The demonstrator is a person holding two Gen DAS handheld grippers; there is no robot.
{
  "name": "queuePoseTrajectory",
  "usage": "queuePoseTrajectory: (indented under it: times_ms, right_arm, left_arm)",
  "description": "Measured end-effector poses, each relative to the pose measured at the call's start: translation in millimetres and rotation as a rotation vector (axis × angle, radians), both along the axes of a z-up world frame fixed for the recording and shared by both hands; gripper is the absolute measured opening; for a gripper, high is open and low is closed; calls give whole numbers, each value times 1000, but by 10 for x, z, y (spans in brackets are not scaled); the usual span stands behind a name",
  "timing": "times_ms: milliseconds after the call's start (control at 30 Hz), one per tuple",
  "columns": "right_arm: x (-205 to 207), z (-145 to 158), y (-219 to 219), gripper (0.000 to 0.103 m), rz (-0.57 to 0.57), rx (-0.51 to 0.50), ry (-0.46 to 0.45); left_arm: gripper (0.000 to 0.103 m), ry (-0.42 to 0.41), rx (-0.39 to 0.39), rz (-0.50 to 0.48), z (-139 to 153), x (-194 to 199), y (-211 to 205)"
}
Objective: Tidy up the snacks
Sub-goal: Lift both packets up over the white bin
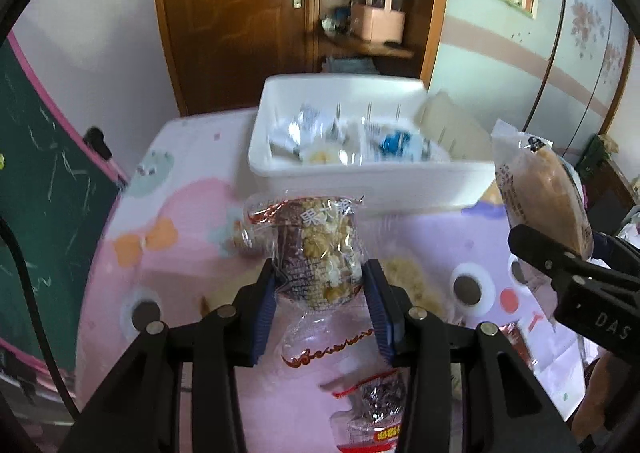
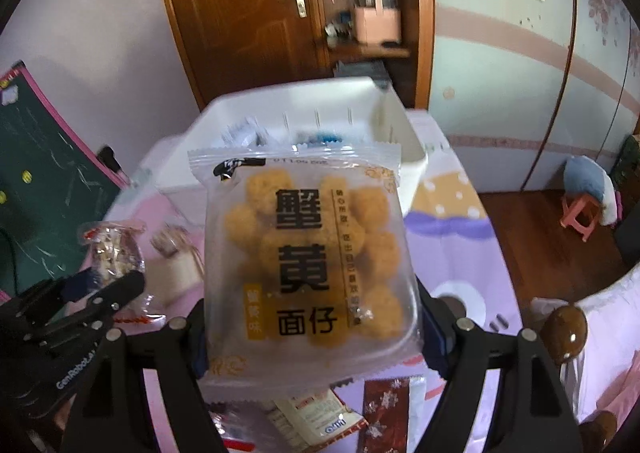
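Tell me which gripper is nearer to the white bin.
Too close to call. The left gripper, shut on a clear-wrapped nut snack, and the right gripper, shut on a yellow snack pack, both hang just in front of the white bin.

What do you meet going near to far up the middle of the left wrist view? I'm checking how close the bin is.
Left gripper, its jaws shut on the clear nut snack packet → white bin holding wrapped snacks → wooden door and shelves behind.
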State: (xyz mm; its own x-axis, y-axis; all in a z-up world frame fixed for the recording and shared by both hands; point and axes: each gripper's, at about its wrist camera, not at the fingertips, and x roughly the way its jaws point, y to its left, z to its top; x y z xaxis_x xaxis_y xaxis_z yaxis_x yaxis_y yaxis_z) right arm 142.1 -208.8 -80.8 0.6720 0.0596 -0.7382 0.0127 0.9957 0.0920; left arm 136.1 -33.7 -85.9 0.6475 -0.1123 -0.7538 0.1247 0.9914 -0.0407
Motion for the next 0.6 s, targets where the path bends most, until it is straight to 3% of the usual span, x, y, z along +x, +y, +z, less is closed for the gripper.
queuePoseTrajectory:
  times_ms: [267,600]
  right_arm:
    - [183,658,10,79,39,-41,-135]
    - [845,1391,46,80,48,-123,-266]
  left_arm:
    - [41,-80,-23,-5,701,311,100]
    - [41,-135,70,-32,1328,1138,-33]
